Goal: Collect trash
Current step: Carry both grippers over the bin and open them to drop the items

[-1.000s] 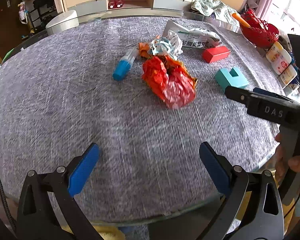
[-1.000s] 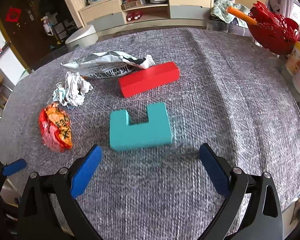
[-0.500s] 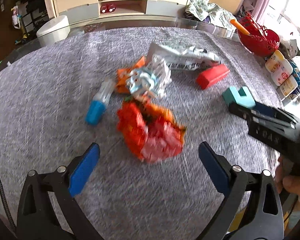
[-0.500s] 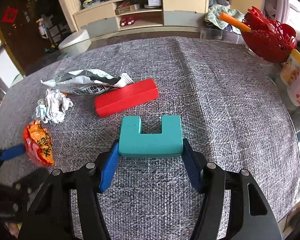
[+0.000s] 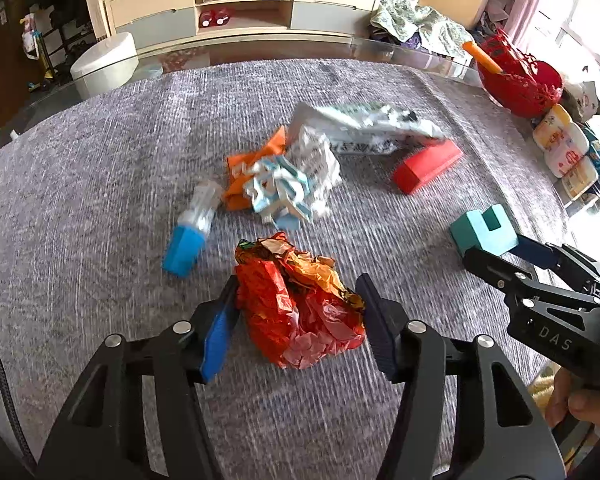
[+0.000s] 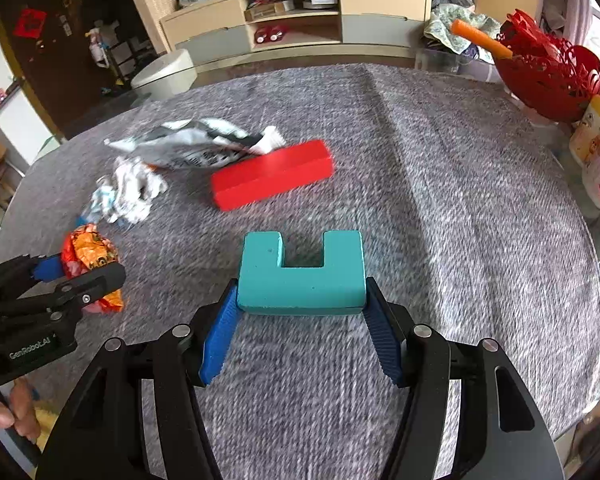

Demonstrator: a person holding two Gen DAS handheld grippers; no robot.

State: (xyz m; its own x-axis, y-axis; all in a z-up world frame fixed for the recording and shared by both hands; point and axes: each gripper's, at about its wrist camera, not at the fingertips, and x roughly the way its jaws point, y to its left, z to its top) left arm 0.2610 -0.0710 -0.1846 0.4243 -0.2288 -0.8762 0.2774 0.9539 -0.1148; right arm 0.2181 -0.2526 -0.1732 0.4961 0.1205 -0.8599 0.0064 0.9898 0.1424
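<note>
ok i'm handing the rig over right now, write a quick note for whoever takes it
Left gripper: jaws closing around the crumpled red-orange wrapper, which sits between them on the grey cloth.
Right gripper: shut on the teal U-shaped block, which looks like a toy rather than trash.
On the cloth: white crumpled paper, orange wrapper, silver snack bag, blue-capped tube, red block.
Done: nothing visibly collected yet; no bin in view.
Left: lift the wrapper, then gather the paper, both wrappers, the bag and perhaps the tube.

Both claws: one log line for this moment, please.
left claw: closing around orange wrapper | right claw: shut on teal block | both on grey cloth
</note>
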